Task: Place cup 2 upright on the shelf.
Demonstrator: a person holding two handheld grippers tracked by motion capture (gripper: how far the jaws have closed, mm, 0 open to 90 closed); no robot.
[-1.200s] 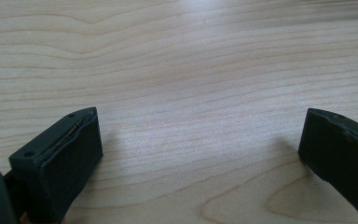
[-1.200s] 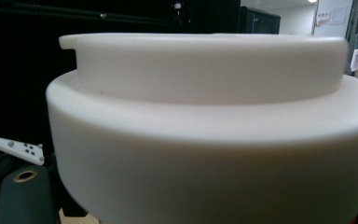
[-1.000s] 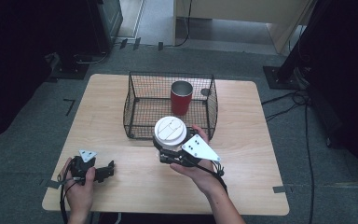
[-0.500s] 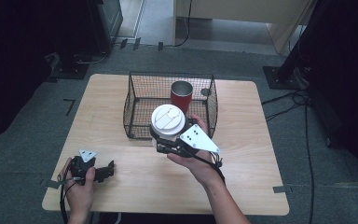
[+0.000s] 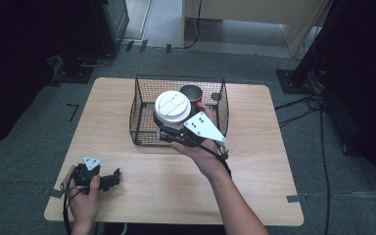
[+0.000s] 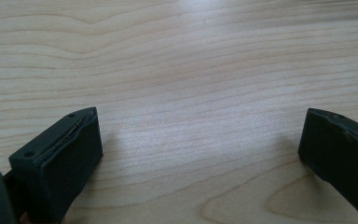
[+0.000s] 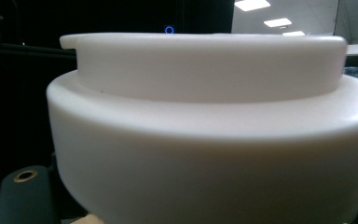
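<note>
The right gripper (image 5: pixel 169 131) was up over the near edge of the wire basket (image 5: pixel 142 105), middle of the high view, and it had the white-lidded cup (image 5: pixel 172 108) clamped between its jaws. The cup sat upright in the grip, its flat round lid facing the camera, hanging above the basket's front left part and not resting on anything that could be seen. In the right gripper view that lid (image 7: pixel 205 116) loomed huge and pale across the frame, so close that the jaw tips themselves were hidden behind it.

Inside the basket, toward its back right, stood a red cup (image 5: pixel 192 93), open at the top, its dark mouth showing; what lay inside it could not be made out. It stood just beside the lifted cup in the picture, partly hidden by the hand.

Down at the lower left of the high view, the left gripper (image 5: pixel 108 179) lay low on the wooden table (image 5: pixel 254 161), well apart from the basket. The left gripper view showed its two black jaws standing wide, one at each lower corner, with only bare wood grain between them and nothing held.
</note>
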